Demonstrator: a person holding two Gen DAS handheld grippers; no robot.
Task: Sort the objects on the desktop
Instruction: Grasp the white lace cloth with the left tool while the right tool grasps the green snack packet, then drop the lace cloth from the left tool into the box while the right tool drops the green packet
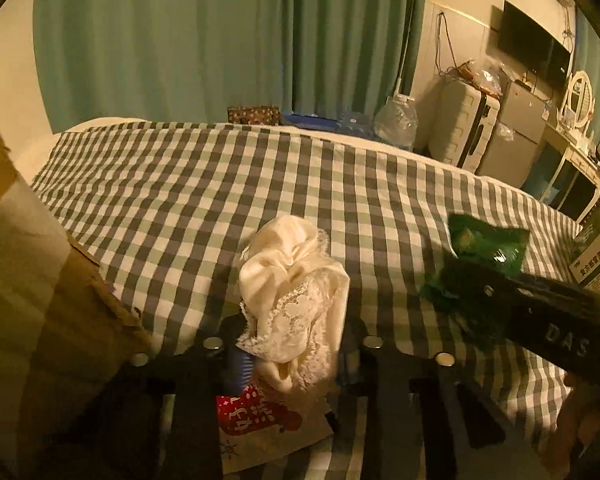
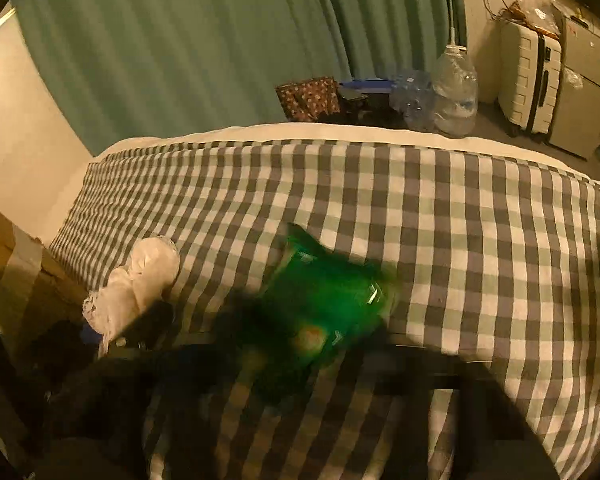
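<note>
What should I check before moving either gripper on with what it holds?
1. Left gripper shut on the cream lace-trimmed cloth: ok.
2. Right gripper holding the green plastic snack bag: cannot tell, blurred.
3. Bag lifted off the checked bedcover: cannot tell.
4. Brown cardboard box in view beside the cloth: ok.
5. Right gripper apart from the cloth: ok.

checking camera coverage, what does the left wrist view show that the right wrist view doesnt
Only the left wrist view shows the wall TV, the round mirror, the white medicine box and the red printed packet beneath the left tongs.

Only the right wrist view shows the carpeted floor beside the suitcase.

Both show the cream lace cloth in the left tongs, the green snack bag at the right tongs, the checked cover and the cardboard box.
</note>
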